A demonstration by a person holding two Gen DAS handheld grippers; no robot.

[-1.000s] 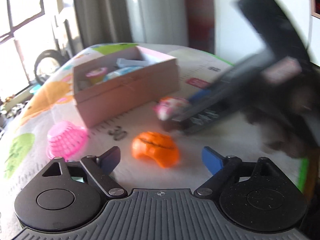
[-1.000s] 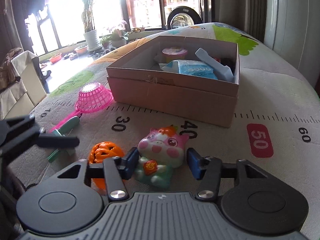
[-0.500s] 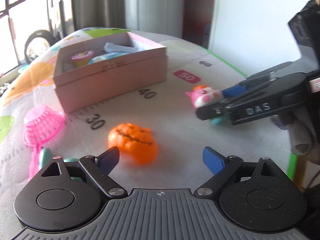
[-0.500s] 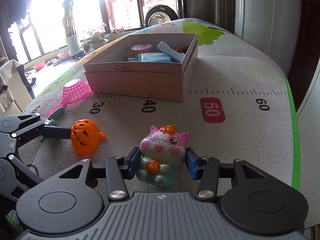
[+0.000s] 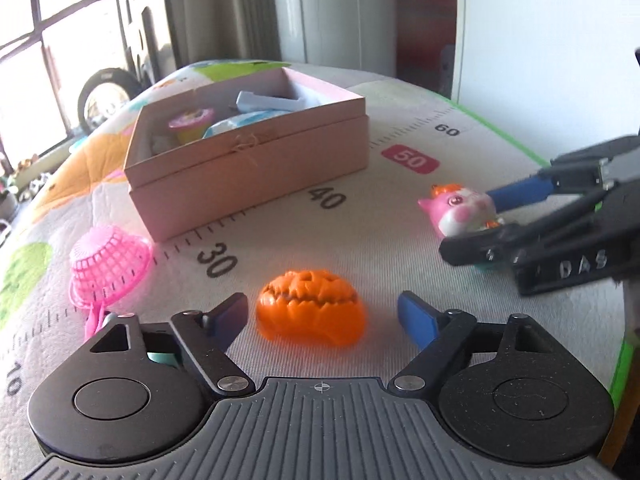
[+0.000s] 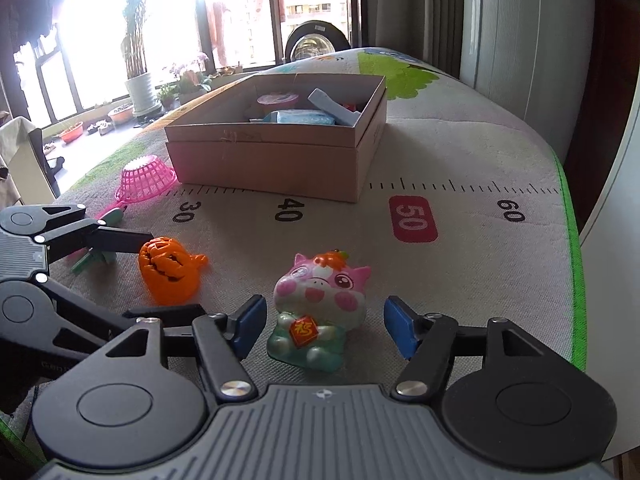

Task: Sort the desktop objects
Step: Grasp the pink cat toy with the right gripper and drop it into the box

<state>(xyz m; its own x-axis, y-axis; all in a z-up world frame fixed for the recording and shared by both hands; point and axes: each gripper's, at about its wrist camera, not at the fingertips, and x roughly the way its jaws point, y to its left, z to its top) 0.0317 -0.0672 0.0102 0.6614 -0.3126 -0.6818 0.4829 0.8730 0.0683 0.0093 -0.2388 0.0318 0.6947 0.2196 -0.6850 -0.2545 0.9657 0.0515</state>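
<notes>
Near the brown cardboard box (image 6: 276, 148), on its front side, two toys wait on the worktop (image 6: 480, 248), which is covered with a printed ruler mat. Between the box and the right gripper (image 6: 324, 330) stands the pink and green squishy cow figure (image 6: 320, 312), upright, facing the camera. The jaws of this gripper have just been opening; now they stand released on both sides of the cow, with a clear gap at each pad. I judge the cow as light and soft, so it will deform under pressure; the wide head is the best place to take hold, not the narrow green body.

Left of the cow, further from the box corner, lies the orange plastic pumpkin with a carved face (image 5: 312, 312). The left gripper (image 5: 322, 318) is around it, and its jaws have just been closing, but they do not yet touch the pumpkin. It looks hollow, stiff and a little slippery, so a grip across its rounded sides seems safest.

A pink plastic mesh strainer (image 5: 108, 268) rests beside the left wall of the box. The box already holds a pink cup (image 6: 278, 99) and a blue packet (image 6: 306, 117).
</notes>
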